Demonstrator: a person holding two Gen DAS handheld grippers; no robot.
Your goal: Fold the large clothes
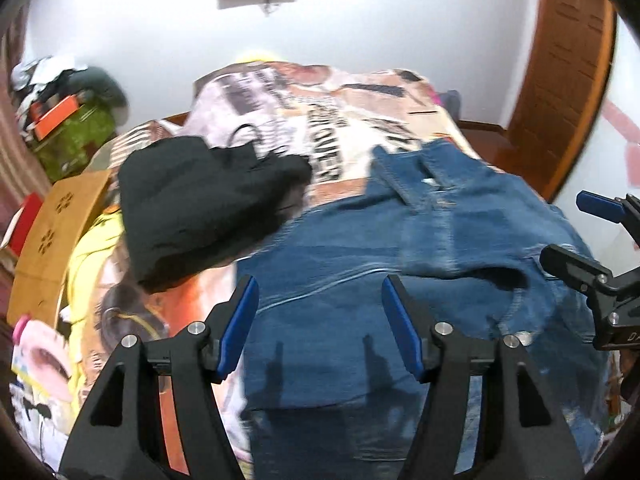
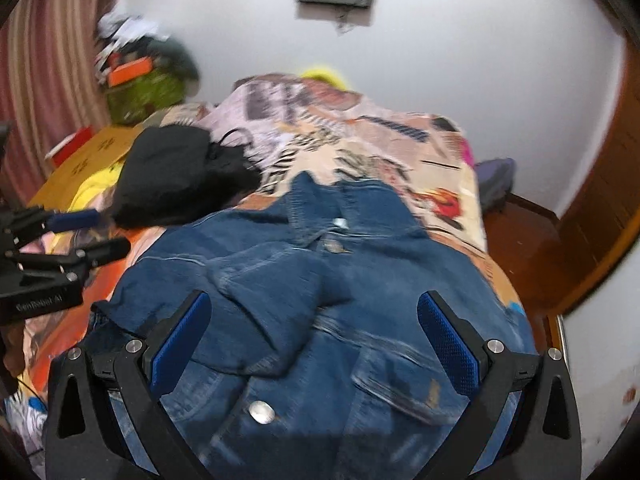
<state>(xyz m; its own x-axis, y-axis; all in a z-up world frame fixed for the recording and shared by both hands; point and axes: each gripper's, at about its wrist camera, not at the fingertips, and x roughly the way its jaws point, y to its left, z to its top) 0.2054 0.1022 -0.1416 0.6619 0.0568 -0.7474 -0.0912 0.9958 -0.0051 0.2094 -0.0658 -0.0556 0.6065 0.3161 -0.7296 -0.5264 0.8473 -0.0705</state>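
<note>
Lying on bed: blue denim jacket (image 2: 320, 300), spread over patterned bedspread (image 2: 360, 140), collar at far end.
Left hand-held gripper (image 1: 320, 320): fingers wide apart, holding nothing, above jacket.
Right hand-held gripper (image 2: 314, 344): fingers wide apart, empty, over jacket's buttoned front.
Beside jacket: black garment (image 1: 192, 204), bunched at left.
</note>
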